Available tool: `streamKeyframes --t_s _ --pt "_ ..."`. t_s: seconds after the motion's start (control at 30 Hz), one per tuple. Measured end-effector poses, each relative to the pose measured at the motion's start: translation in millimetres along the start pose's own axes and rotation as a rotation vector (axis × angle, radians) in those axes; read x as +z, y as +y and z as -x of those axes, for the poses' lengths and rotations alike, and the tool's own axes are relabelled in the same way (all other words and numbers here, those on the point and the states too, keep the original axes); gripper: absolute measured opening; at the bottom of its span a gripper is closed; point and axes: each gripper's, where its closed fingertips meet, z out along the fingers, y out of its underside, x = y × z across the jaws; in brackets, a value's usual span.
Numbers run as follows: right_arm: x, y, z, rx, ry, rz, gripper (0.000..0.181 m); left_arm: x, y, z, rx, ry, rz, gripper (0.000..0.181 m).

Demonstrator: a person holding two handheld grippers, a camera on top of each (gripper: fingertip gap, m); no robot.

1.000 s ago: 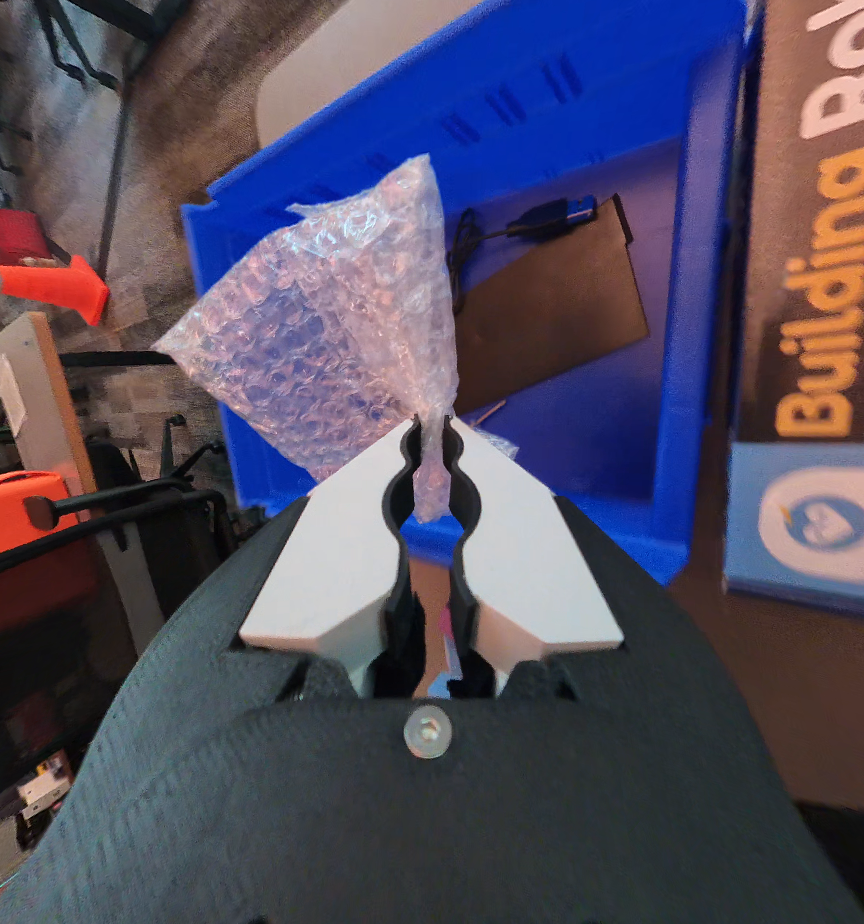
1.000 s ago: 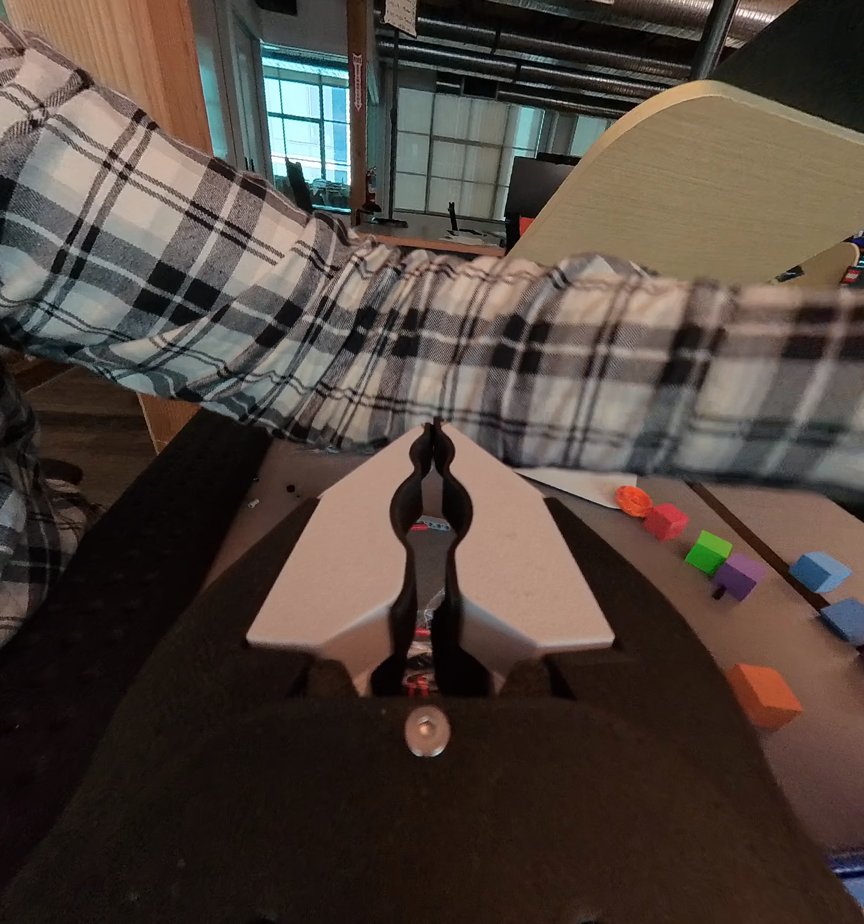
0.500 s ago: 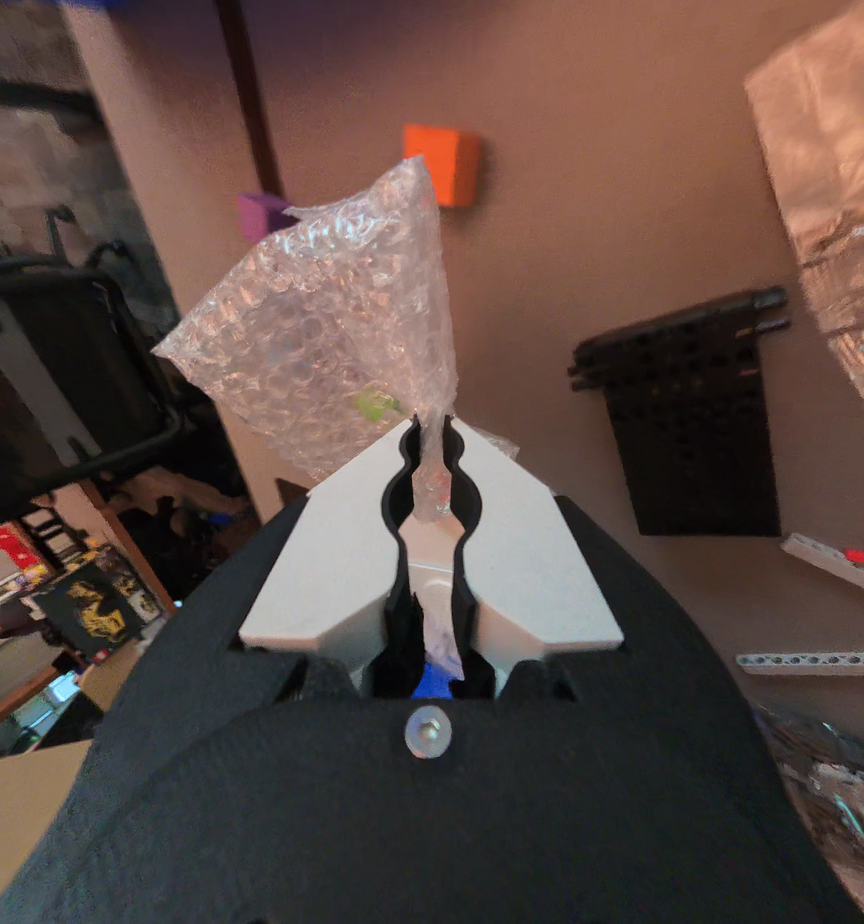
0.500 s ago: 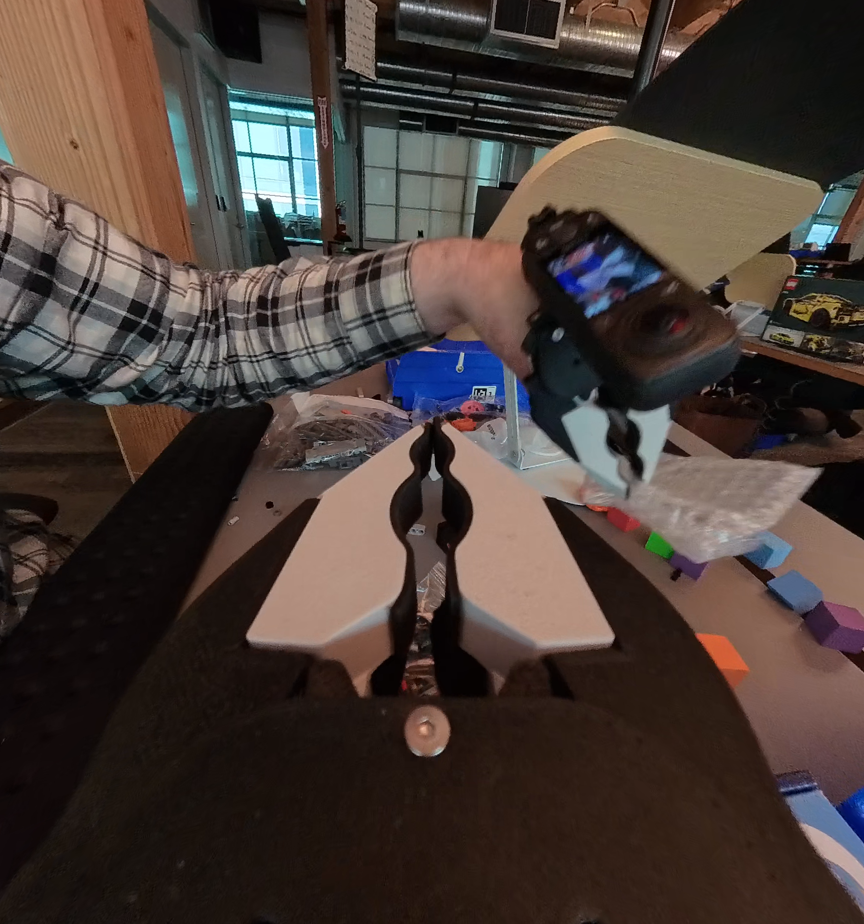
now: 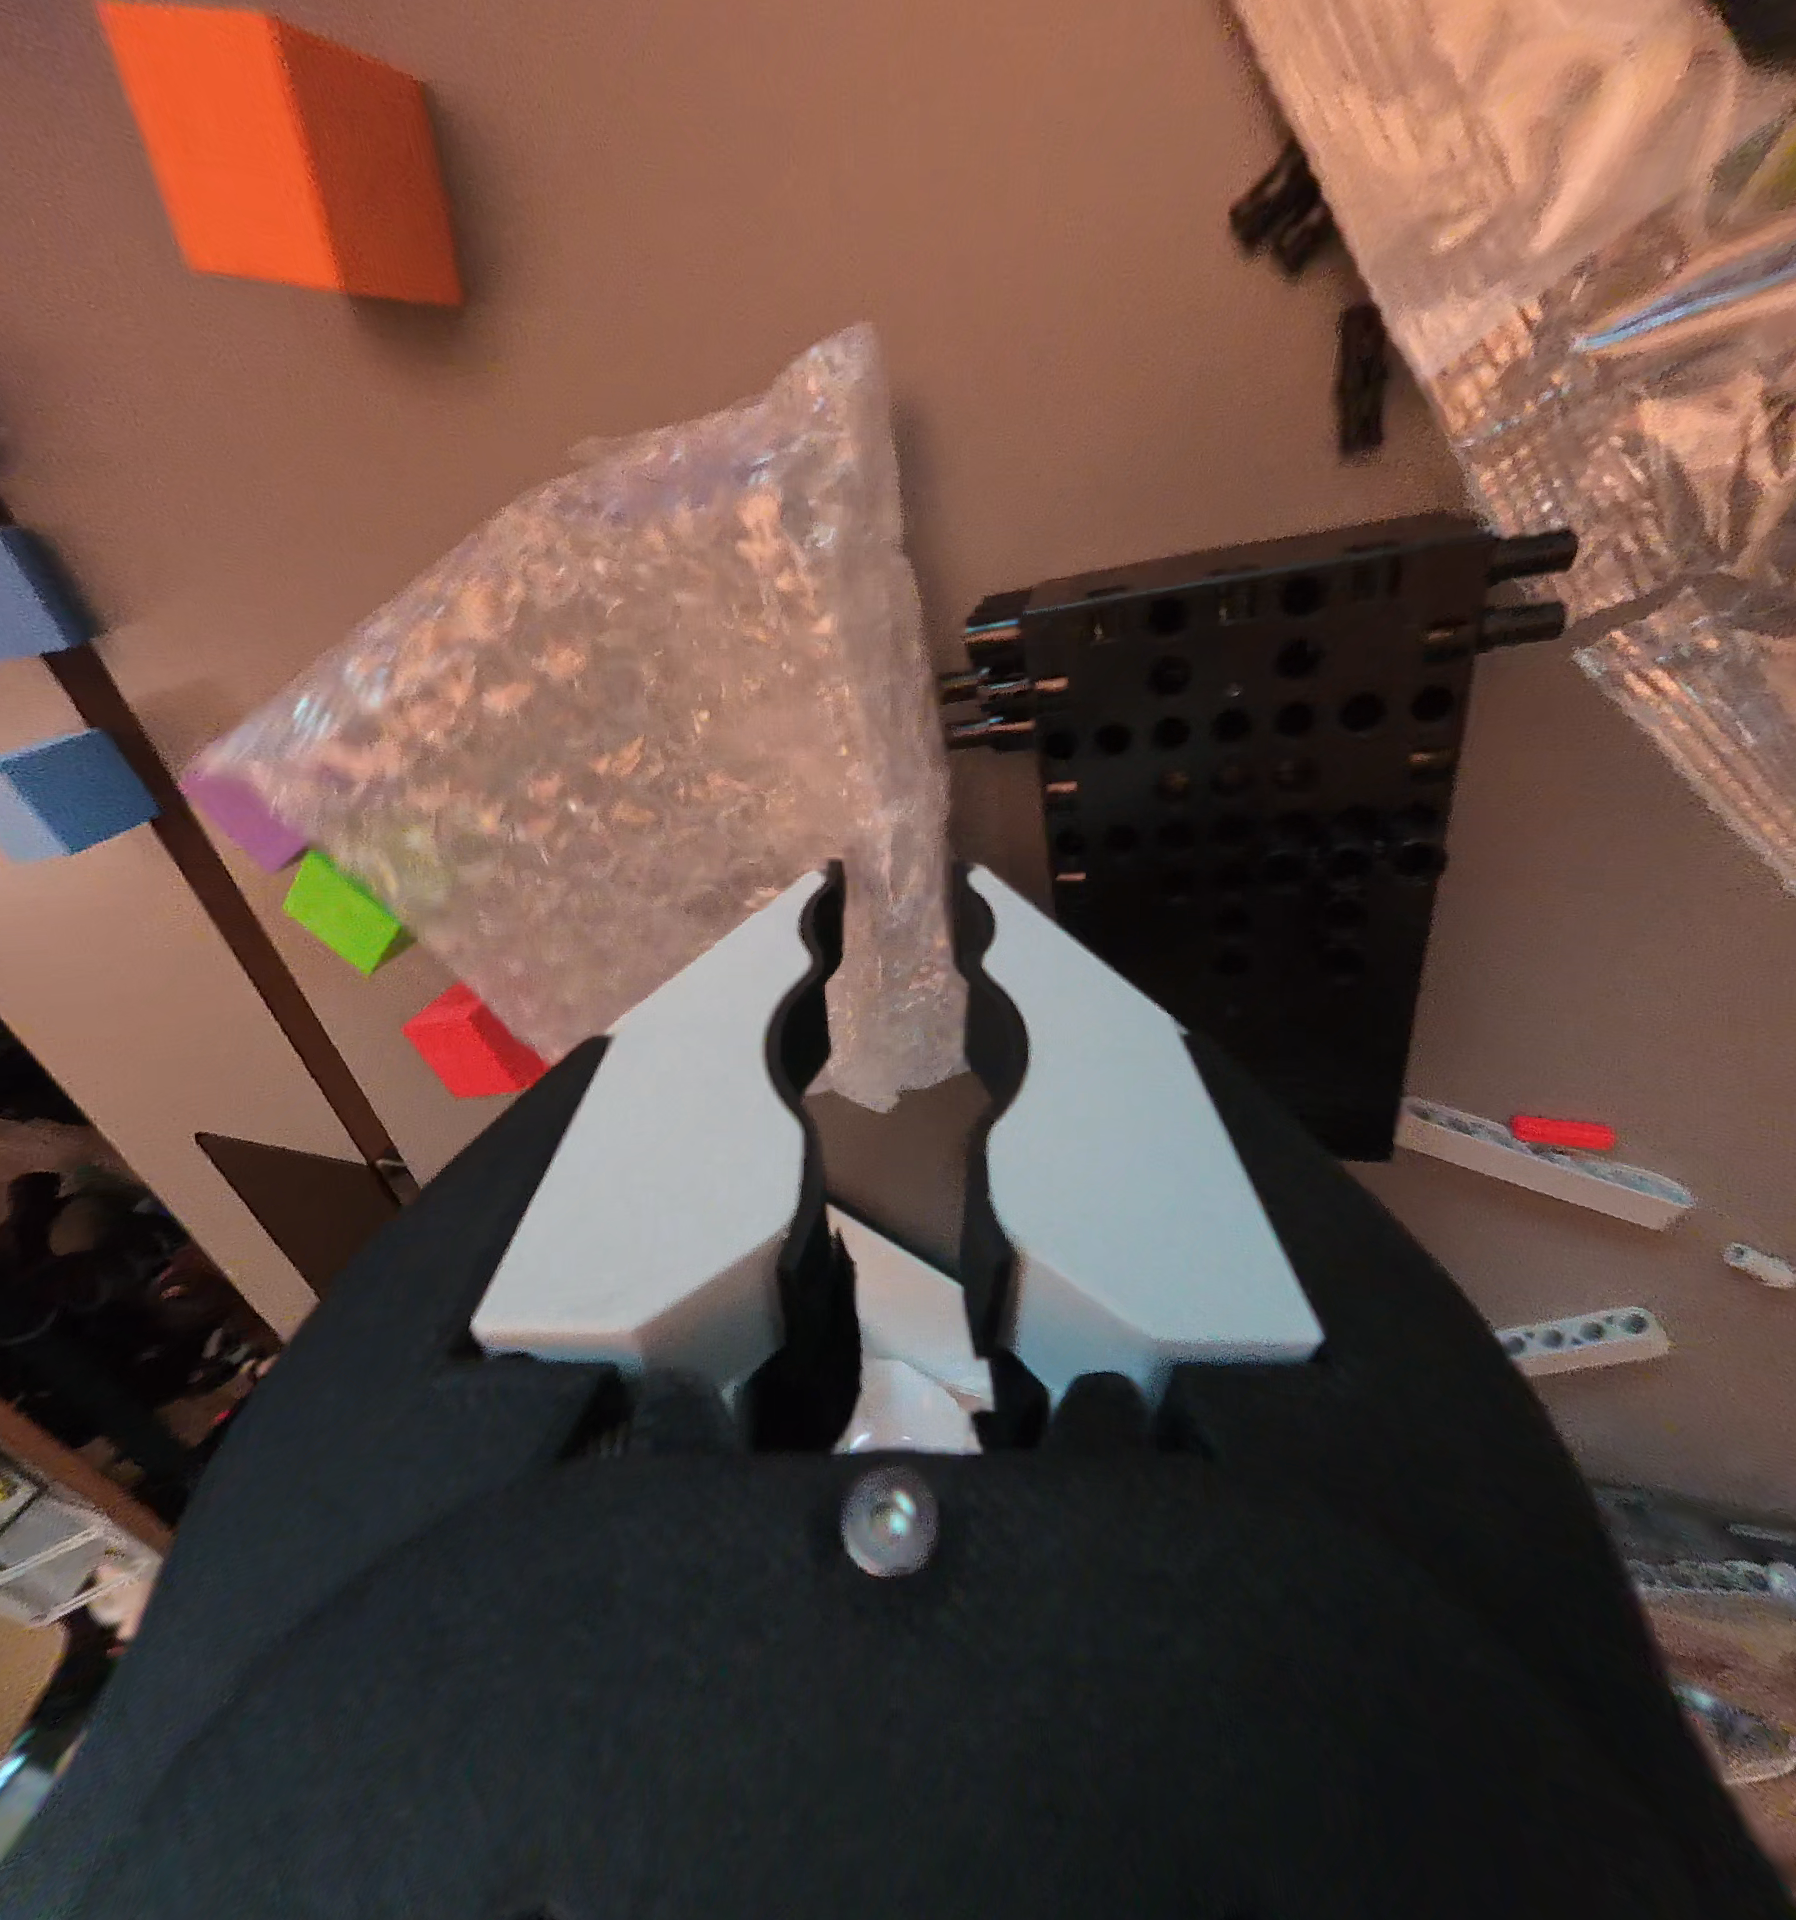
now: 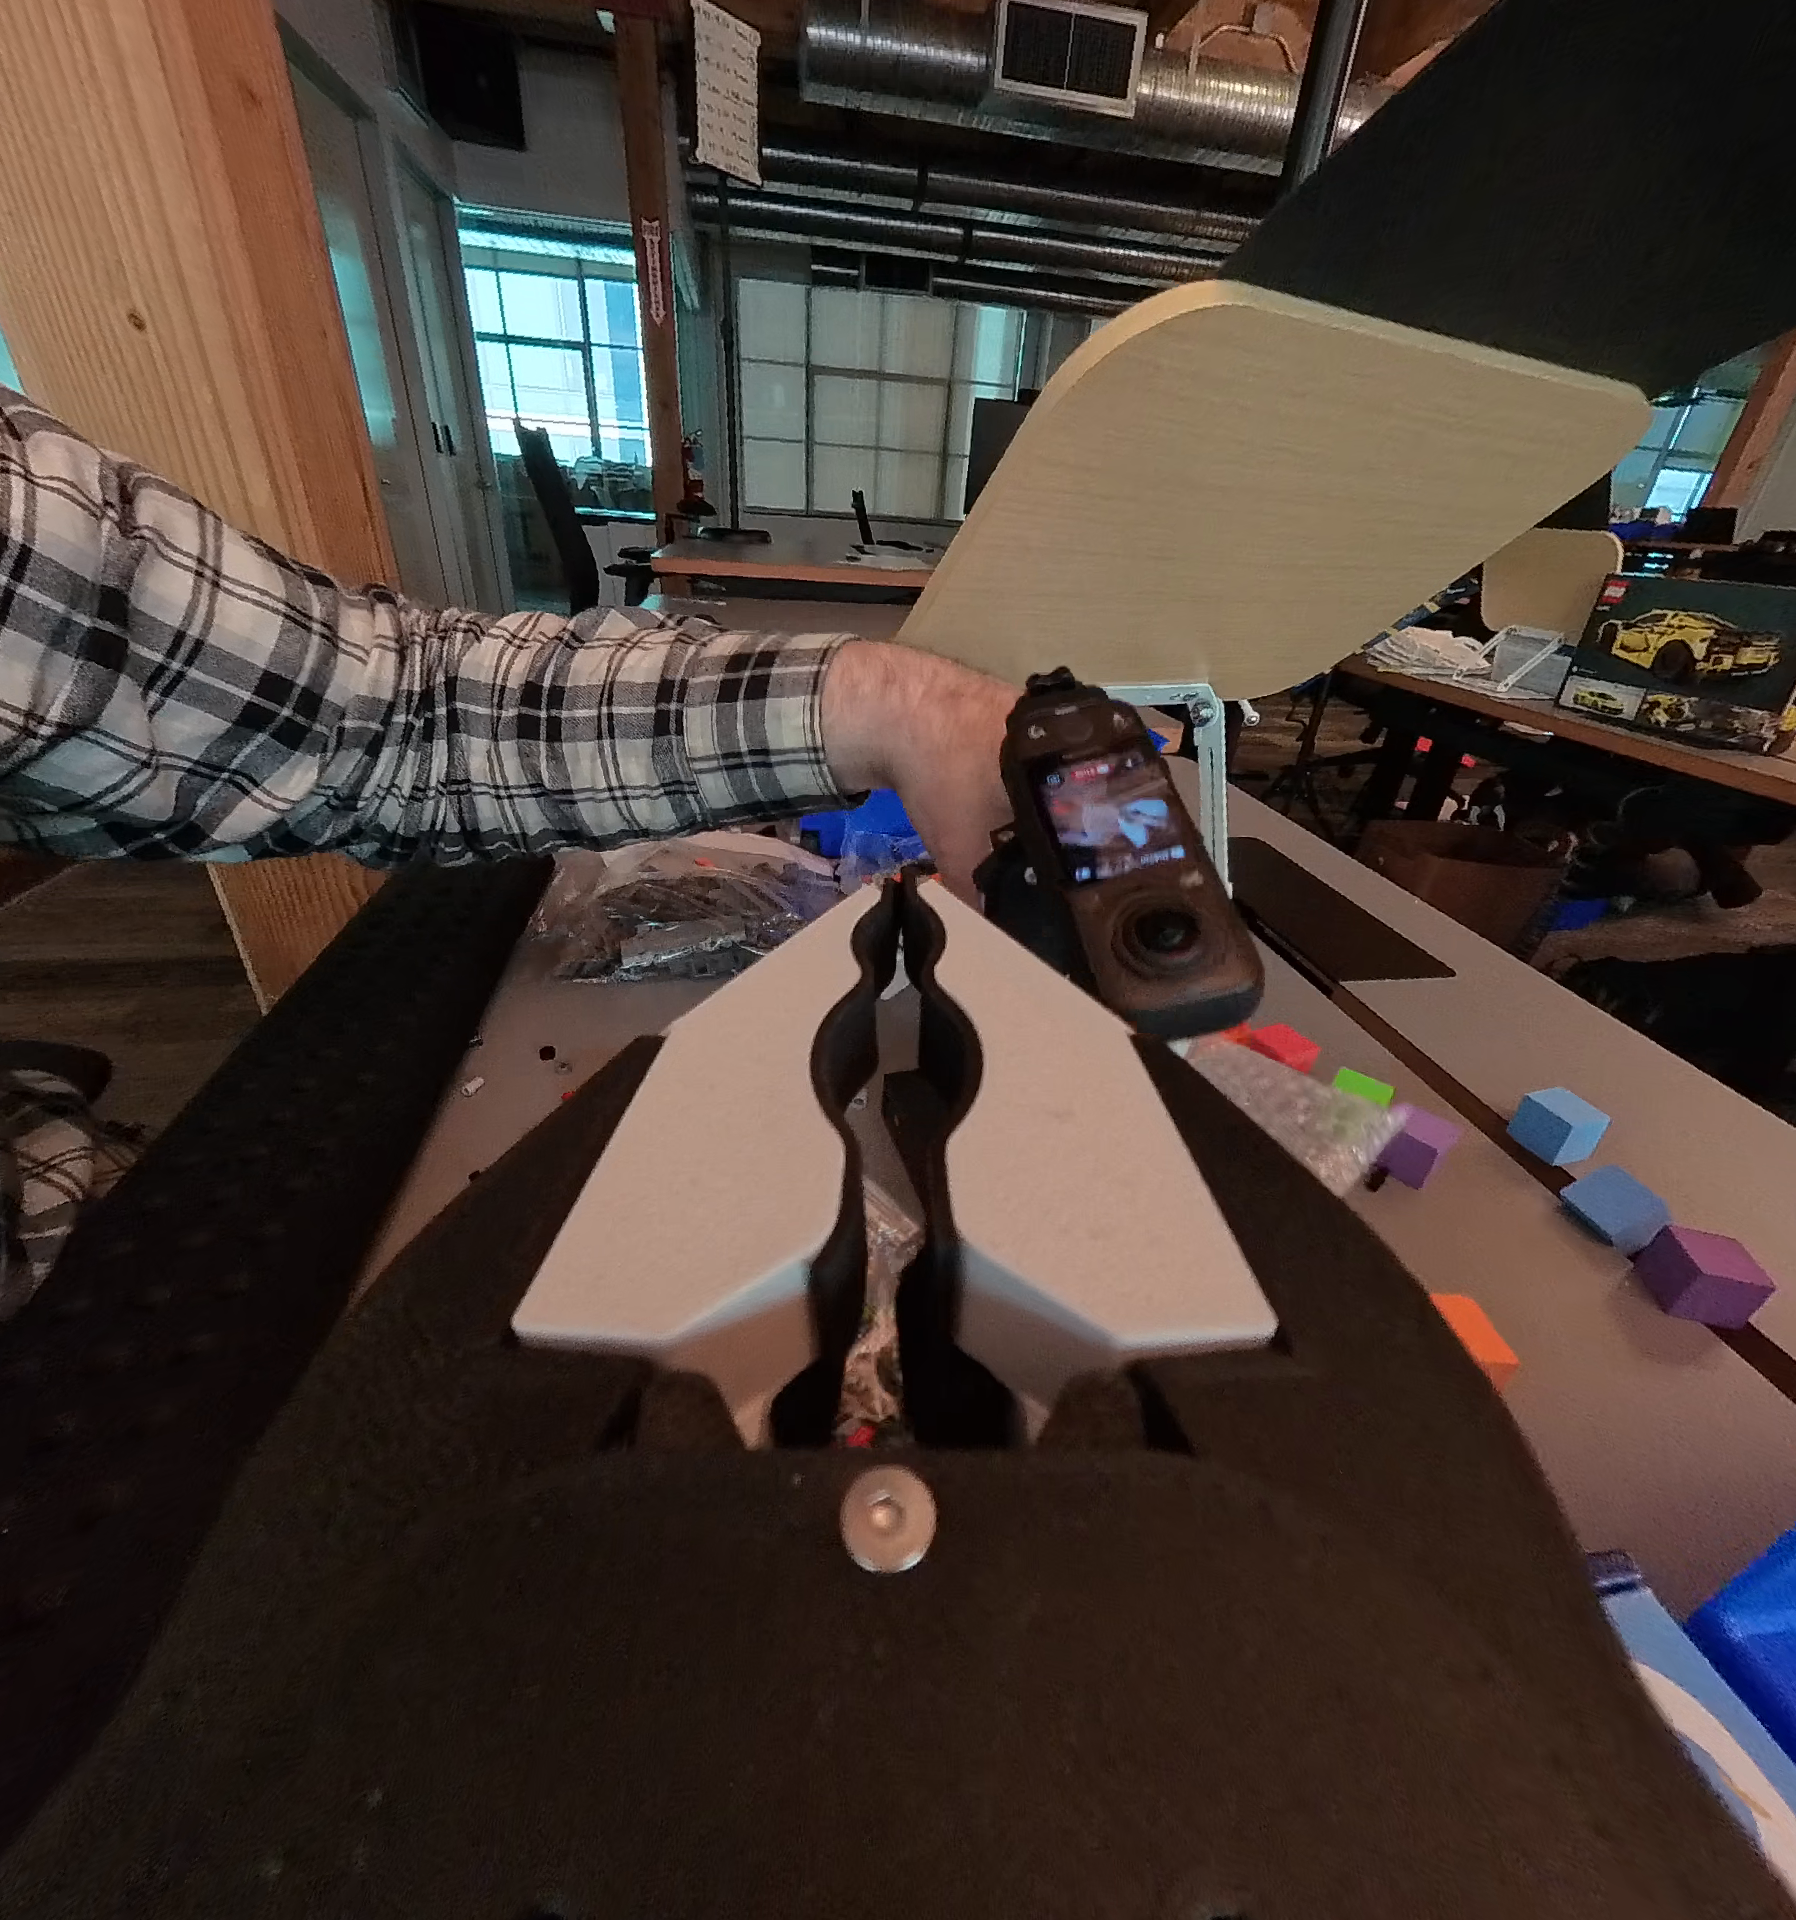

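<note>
A black pegged plate (image 5: 1237, 831) lies on the table (image 5: 977, 260). Left of the plate sit red (image 5: 468, 1039), green (image 5: 338, 914), purple (image 5: 245, 821) and blue blocks (image 5: 52, 790); an orange block (image 5: 291, 156) lies farther off. Clear bags (image 5: 1621, 364) lie beyond the plate.

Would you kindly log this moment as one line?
left tongs: open, bubble wrap between fingers, over table | right tongs: shut, empty

Wood pillar (image 6: 198, 436), tall windows (image 6: 852, 416), ceiling ducts (image 6: 977, 62), perhaps a workshop.
</note>
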Motion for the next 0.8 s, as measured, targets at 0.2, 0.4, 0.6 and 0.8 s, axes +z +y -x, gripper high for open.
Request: streamKeyframes --t_s 0.2,0.4,0.6,0.8 --pt "-8.8 -3.8 -8.2 0.009 0.025 -0.021 0.0 -43.2 -7.7 15.8 -0.107 -0.007 -0.202 0.031" --pt "-11.9 -5.8 -10.5 0.02 0.028 -0.036 0.0 -27.7 -11.7 53.0 -0.191 -0.069 -0.203 0.022" --pt "-12.1 -4.1 -11.7 0.021 0.031 -0.031 0.0 23.8 -11.4 35.7 -0.204 -0.054 -0.192 0.004" --pt "-17.4 -8.2 -15.6 0.029 0.042 -0.053 0.0 -18.3 -14.3 63.0 -0.251 -0.123 -0.279 0.024"
